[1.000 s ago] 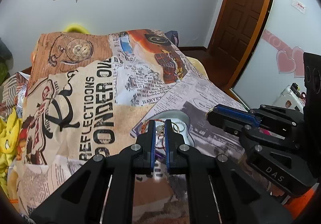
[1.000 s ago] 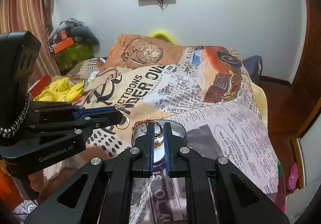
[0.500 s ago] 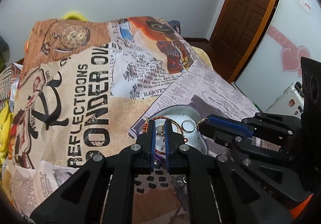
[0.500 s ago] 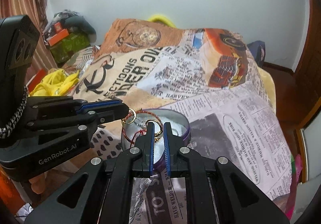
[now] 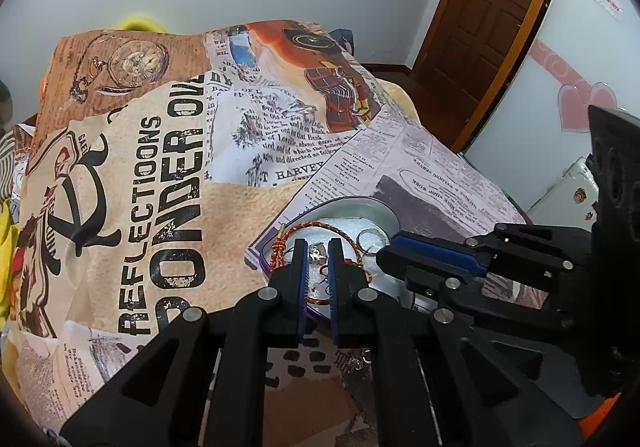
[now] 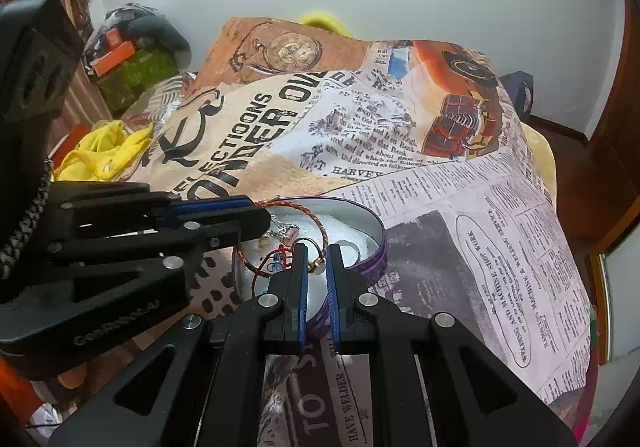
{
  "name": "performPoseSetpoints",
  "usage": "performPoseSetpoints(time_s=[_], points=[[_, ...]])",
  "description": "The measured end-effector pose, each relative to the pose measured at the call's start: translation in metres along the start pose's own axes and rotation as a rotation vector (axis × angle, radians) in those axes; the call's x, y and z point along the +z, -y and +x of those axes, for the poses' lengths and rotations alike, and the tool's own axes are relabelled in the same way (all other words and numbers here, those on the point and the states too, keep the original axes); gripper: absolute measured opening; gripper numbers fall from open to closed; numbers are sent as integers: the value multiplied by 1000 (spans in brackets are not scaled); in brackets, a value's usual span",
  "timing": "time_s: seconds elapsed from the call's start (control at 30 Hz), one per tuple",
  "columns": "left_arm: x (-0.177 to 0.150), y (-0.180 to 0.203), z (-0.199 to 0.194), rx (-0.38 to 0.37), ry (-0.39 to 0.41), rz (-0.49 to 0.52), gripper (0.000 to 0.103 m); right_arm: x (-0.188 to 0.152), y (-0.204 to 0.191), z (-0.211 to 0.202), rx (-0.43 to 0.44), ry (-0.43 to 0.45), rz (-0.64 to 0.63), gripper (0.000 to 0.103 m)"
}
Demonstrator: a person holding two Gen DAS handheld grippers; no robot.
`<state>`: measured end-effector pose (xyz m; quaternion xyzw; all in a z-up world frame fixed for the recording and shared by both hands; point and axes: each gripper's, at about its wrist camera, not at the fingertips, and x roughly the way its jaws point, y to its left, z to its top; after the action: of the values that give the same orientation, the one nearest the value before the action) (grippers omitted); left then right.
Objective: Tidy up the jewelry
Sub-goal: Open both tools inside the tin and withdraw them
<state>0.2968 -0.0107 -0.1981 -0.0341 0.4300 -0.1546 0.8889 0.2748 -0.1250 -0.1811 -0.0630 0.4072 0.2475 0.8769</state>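
Observation:
A round silver tin with a purple rim (image 6: 374, 243) sits on the printed bedspread and also shows in the left wrist view (image 5: 380, 213). It holds a braided orange bracelet (image 6: 316, 217), a red cord piece (image 6: 280, 259) and small charms. My left gripper (image 5: 318, 253) is nearly shut on a small metal charm (image 5: 317, 251) over the tin. My right gripper (image 6: 316, 261) is nearly shut on a thin ring with a gold bead (image 6: 316, 266) over the tin. A silver ring (image 5: 370, 239) shows beside the right gripper's tip.
The bedspread (image 5: 172, 175) covers the whole bed. Yellow cloth (image 6: 104, 155) and a pile of boxes (image 6: 128, 59) lie at the left. A wooden door (image 5: 488, 19) stands at the back right. A few small pieces lie on the spread near the tin (image 5: 354, 361).
Both grippers have moved forward and down over the tin, each with its small piece between the jaws. The tin now sits right under both tips.

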Motion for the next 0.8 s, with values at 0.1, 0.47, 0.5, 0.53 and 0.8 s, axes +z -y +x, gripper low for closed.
performPoseSetpoints(time_s=[0.1, 0.47, 0.5, 0.53, 0.8], points=[[1, 1, -4, 17, 7, 3, 7, 1, 0, -1, -6, -4, 1, 8], [-3, -10, -30, 43, 28, -38, 24, 3, -4, -19, -32, 27, -7, 28], [-3, -10, -33, 45, 33, -38, 27, 3, -4, -21, -35, 30, -10, 28], [-4, -10, -36, 51, 37, -38, 32, 3, -5, -23, -38, 33, -11, 28], [-16, -10, -40, 77, 9, -27, 39, -2, -3, -37, -59, 45, -3, 28]])
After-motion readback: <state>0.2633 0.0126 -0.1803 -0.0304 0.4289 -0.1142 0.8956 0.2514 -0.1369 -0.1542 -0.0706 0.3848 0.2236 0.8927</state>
